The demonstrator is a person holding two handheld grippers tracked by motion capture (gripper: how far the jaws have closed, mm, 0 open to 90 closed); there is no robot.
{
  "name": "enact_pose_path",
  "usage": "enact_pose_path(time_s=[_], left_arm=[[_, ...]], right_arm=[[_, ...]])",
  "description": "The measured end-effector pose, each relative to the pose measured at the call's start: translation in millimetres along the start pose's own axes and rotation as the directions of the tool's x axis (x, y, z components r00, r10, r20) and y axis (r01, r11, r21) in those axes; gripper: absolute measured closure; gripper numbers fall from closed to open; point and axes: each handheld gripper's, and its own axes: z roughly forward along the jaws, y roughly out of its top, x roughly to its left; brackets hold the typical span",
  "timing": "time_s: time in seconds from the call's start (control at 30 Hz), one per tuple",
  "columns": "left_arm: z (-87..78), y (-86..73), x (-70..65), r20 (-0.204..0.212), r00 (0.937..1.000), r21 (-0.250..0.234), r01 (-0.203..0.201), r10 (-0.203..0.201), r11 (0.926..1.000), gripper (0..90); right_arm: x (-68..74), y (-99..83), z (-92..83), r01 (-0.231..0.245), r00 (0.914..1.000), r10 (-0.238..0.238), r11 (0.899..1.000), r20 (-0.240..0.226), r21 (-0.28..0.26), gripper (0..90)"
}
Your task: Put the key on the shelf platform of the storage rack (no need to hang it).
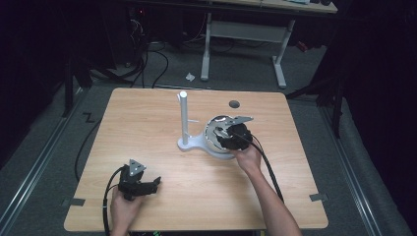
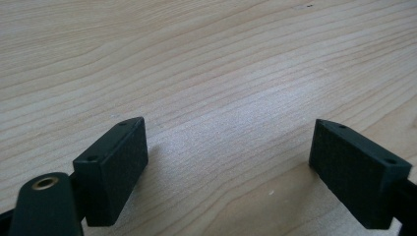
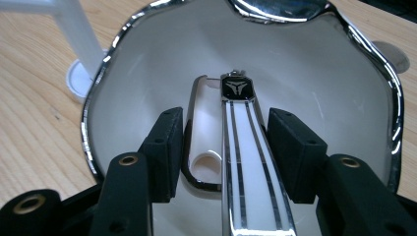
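A white and chrome bracelet (image 3: 243, 147) with two dark stripes and a black clasp sits in a white dish (image 3: 305, 59) with a wavy chrome rim. My right gripper (image 3: 223, 142) reaches into the dish, its jaws closed in against both sides of the bracelet. In the high view the right gripper (image 1: 226, 132) sits over the dish (image 1: 216, 151), which belongs to a white stand with an upright post (image 1: 183, 118). My left gripper (image 1: 156, 183) rests near the table's front left, open, with bare wood between its jaws (image 2: 228, 157).
The wooden table (image 1: 147, 128) has a round grey hole (image 1: 234, 104) behind the dish. The stand's post (image 3: 74, 24) rises just left of the dish. A white desk frame (image 1: 243, 32) and cables stand on the floor beyond the table.
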Motion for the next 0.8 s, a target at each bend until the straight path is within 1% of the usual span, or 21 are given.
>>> enact_pose_path(time_s=[0.07, 0.1, 0.17, 0.2, 0.27, 0.5, 0.6, 0.7, 0.8], left_arm=[[0.0, 0.0, 0.0, 0.0, 1.0, 0.0, 0.0, 0.0, 1.0, 15.2], [0.0, 0.0, 0.0, 0.0, 1.0, 0.0, 0.0, 0.0, 1.0, 15.2], [0.0, 0.0, 0.0, 0.0, 1.0, 0.0, 0.0, 0.0, 1.0, 15.2], [0.0, 0.0, 0.0, 0.0, 1.0, 0.0, 0.0, 0.0, 1.0, 15.2], [0.0, 0.0, 0.0, 0.0, 1.0, 0.0, 0.001, -0.001, 1.0, 15.2], [0.0, 0.0, 0.0, 0.0, 1.0, 0.0, 0.0, 0.0, 1.0, 15.2], [0.0, 0.0, 0.0, 0.0, 1.0, 0.0, 0.0, 0.0, 1.0, 15.2], [0.0, 0.0, -0.1, 0.0, 1.0, 0.0, 0.0, 0.0, 1.0, 15.2], [0.1, 0.0, -0.1, -0.001, 1.0, 0.0, -0.001, 0.001, 1.0, 15.2]], right_arm=[[0.3, -0.5, 2.0, 0.007, 0.9998, -0.007, 1.0, 0.017, 0.003, 49.3], [0.2, -0.7, 3.0, 0.006, 0.9998, -0.006, 1.0, 0.018, 0.009, 49.0], [-0.2, -1.4, 4.2, 0.0, 0.9999, -0.001, 1.0, 0.013, 0.018, 47.4], [-0.6, -1.8, 4.2, 0.002, 0.9999, -0.002, 1.0, 0.012, 0.015, 45.1], [-1.0, -2.2, 2.7, -0.009, 0.9999, 0.009, 1.0, 0.005, 0.011, 42.4], [-4.0, -1.3, -9.1, -0.026, 0.9995, 0.026, 1.0, -0.016, -0.015, 41.3], [-5.7, -1.3, -14.3, -0.032, 0.9994, 0.031, 0.999, -0.017, -0.026, 41.8], [-8.2, -1.5, -20.9, -0.049, 0.9986, 0.048, 0.998, -0.024, -0.044, 42.7], [-10.7, -1.2, -27.2, -0.053, 0.9984, 0.051, 0.997, -0.024, -0.059, 43.2]])
